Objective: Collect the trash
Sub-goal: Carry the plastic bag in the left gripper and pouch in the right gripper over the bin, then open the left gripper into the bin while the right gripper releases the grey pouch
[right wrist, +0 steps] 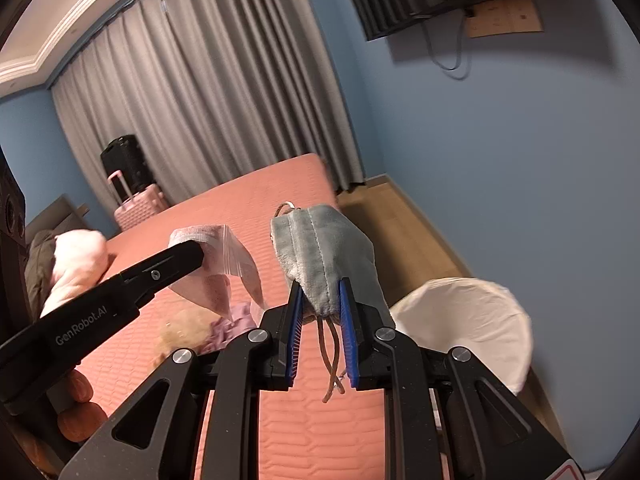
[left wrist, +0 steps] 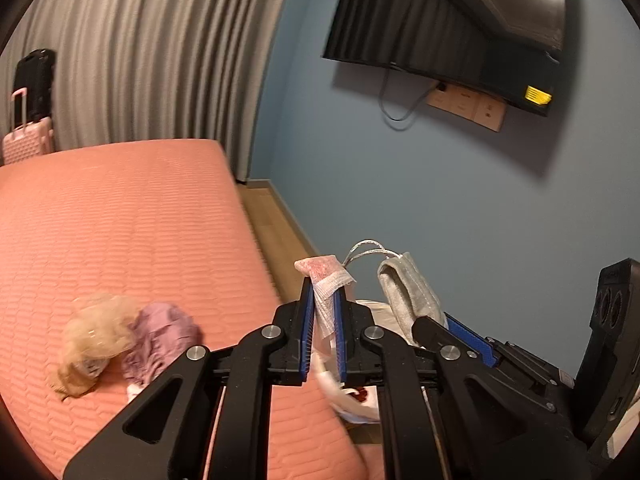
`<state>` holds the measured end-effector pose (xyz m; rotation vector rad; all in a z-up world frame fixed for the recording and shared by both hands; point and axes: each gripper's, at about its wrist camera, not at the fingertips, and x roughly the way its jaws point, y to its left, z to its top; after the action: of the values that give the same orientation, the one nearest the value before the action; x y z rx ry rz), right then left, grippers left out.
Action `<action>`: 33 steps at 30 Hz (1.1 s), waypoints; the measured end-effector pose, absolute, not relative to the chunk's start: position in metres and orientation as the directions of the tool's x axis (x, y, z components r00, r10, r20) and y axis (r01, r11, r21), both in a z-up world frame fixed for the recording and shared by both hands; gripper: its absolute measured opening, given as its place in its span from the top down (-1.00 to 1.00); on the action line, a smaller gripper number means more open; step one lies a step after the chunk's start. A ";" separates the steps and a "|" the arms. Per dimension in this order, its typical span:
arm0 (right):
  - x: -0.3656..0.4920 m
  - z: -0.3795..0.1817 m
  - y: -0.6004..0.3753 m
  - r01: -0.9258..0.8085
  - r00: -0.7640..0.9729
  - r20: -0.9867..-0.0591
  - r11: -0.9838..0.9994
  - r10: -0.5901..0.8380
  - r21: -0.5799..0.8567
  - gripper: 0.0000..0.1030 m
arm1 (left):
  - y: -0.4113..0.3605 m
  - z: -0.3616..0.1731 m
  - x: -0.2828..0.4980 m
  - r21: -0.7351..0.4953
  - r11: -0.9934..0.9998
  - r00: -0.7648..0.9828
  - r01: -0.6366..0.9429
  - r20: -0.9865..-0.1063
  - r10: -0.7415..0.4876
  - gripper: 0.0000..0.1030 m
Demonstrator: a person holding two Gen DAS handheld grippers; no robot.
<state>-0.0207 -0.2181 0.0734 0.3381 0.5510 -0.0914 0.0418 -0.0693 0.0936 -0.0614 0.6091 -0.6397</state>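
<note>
Claws grip tight: our left claw (left wrist: pixel 323 312) holds the plastic packet (left wrist: pixel 328 280), right claw (right wrist: pixel 320 312) the grey pouch (right wrist: pixel 324 248); we carry both steadily over the white-lined bin (right wrist: pixel 468 320) before releasing.

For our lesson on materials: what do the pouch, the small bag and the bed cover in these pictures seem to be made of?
Pouch: soft grey plush fabric, likely velvet; fuzzy nap, stitched seams, cord drawstrings.
Small bag: thin clear plastic, probably; see-through, creased, pinkish contents inside.
Bed cover: pink quilted textile, matte; a repeating stitched pattern shows.
</note>
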 end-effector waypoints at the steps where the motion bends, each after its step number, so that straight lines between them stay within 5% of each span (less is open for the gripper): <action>1: -0.024 0.074 -0.225 0.187 0.850 -0.526 0.938 -0.006 0.291 0.67 | -0.077 0.094 0.041 -0.231 0.800 0.629 0.553 -0.514 -0.583 0.82; 29: -0.025 0.048 -0.306 0.348 0.807 -0.579 0.886 -0.117 0.306 0.66 | -0.178 0.073 0.043 -0.229 0.716 0.489 0.660 -0.592 -0.641 0.79; 32: -0.021 0.044 -0.309 0.354 0.804 -0.583 0.881 -0.115 0.314 0.65 | -0.180 0.069 0.049 -0.255 0.723 0.480 0.642 -0.601 -0.638 0.62; 33: -0.020 0.043 -0.309 0.355 0.803 -0.584 0.880 -0.113 0.317 0.64 | -0.180 0.068 0.051 -0.256 0.729 0.487 0.635 -0.600 -0.635 0.42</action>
<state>-0.0196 -0.3094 0.0430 0.4313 0.5884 -0.2592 0.0505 -0.1798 0.0679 0.0005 0.7301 -0.7720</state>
